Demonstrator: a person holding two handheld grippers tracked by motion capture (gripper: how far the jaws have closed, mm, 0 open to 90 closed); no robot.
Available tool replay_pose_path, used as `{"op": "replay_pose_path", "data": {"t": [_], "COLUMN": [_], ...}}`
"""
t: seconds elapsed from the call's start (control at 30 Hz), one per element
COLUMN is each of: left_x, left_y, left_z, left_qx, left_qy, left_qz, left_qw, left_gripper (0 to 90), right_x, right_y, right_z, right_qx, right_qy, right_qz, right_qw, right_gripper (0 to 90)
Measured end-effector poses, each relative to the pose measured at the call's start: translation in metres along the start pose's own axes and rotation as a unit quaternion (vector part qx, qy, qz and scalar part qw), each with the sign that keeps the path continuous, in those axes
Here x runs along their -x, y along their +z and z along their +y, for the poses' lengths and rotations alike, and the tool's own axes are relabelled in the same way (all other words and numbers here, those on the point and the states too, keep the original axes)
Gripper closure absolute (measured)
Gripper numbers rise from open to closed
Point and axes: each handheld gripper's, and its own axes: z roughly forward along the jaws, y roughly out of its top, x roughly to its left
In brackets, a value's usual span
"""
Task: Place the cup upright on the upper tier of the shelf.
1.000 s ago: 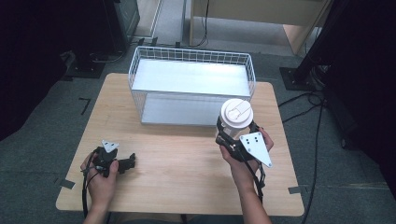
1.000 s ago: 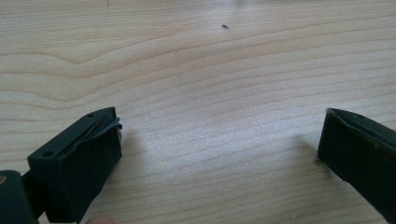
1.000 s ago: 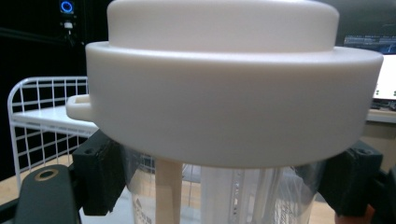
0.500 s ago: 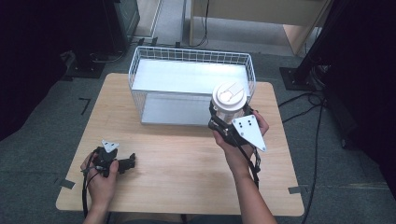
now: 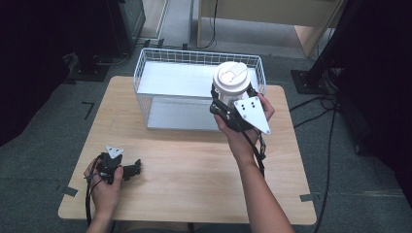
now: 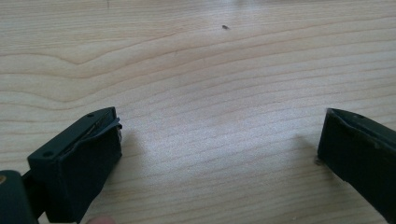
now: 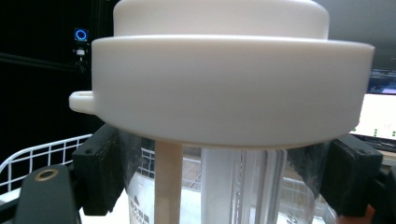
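The container was a clear plastic vessel with a wide white lid carrying a small side tab. It stood upright, raised above the table at the front right edge of the white wire basket, clamped below its lid between the right gripper's jaws.

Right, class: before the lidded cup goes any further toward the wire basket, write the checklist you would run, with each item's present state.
1. Right gripper jaws clamp the cup below its lid: ok.
2. Lid seated on the cup: ok.
3. Cup upright: ok.
4. Basket floor bare where visible: ok.
5. Left gripper open, resting on the table, away from the path: ok.
6. Cup's contents: cannot tell.
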Motion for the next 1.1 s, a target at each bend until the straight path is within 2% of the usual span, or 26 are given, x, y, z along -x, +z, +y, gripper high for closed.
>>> {"op": "replay_pose_path", "data": {"t": [0.57,0.97,1.1], "left_x": [0.0,0.0,0.0], "left_y": [0.0,0.0,0.0], "left_z": [0.0,0.0,0.0], "left_qx": [0.0,0.001,0.0], "left_qy": [-0.001,-0.001,-0.001], "left_qz": [0.0,0.0,0.0], "left_qw": [1.0,1.0,1.0], "left_gripper": [0.0,0.0,0.0], "right_x": [-0.001,0.004,0.004], "right_y": [0.04,0.076,0.087], "right_z": [0.008,0.002,0.0], "right_qx": [-0.006,-0.024,-0.028], "right_qy": [-0.001,-0.012,-0.007], "right_qz": [-0.004,-0.018,-0.02], "right_qw": [1.0,0.9995,0.9994], "right_gripper": [16.4,16.4,16.4]}}
